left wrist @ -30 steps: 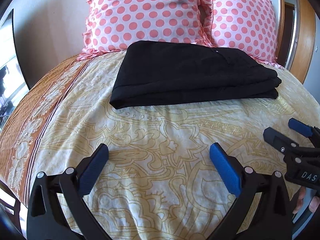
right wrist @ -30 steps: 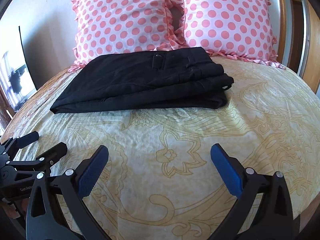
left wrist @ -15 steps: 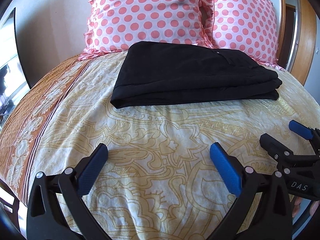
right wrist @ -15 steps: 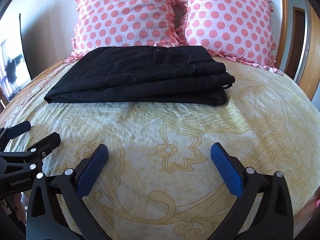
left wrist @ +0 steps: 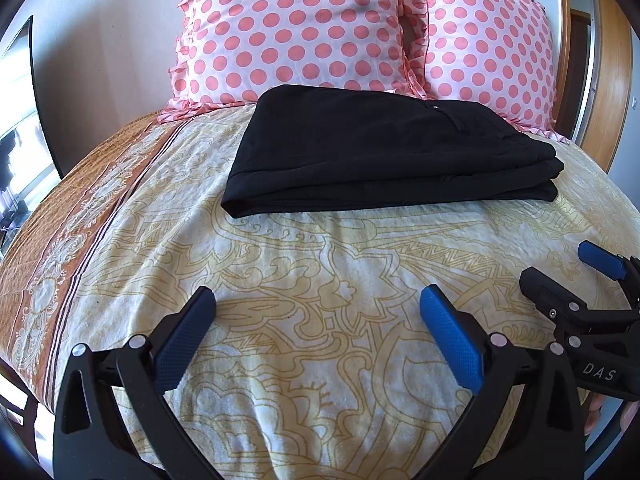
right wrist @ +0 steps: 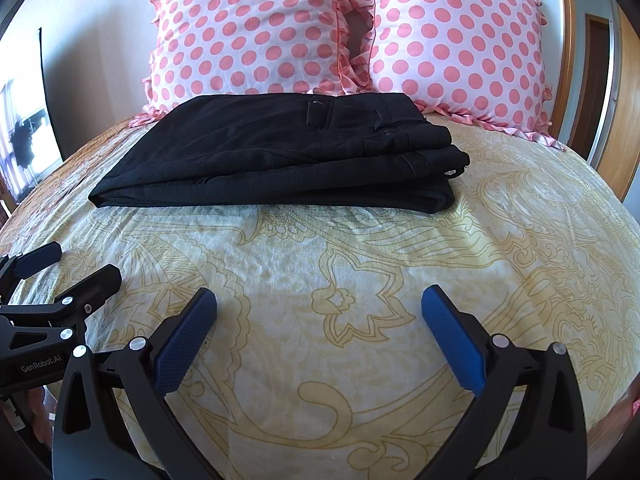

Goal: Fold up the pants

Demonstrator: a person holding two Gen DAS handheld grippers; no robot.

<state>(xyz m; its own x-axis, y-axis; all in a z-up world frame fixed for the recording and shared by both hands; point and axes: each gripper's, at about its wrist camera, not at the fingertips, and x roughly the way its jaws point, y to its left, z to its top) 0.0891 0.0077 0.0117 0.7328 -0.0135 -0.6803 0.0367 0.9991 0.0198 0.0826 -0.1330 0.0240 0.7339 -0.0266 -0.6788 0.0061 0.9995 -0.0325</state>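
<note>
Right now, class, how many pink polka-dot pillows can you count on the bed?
2. One pink polka-dot pillow with a frilled edge stands at the head of the bed on the left, behind the folded black pants; the second stands beside it on the right. Others may be hidden behind them.

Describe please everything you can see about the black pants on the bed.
The black pants are folded into a flat, layered rectangle of matte woven-looking fabric. Belt loops and the waistband show at the right end; the folded edge faces the cameras. They lie on the yellow patterned bedspread, their far edge beside two pink polka-dot pillows. Neither gripper touches them.
</note>
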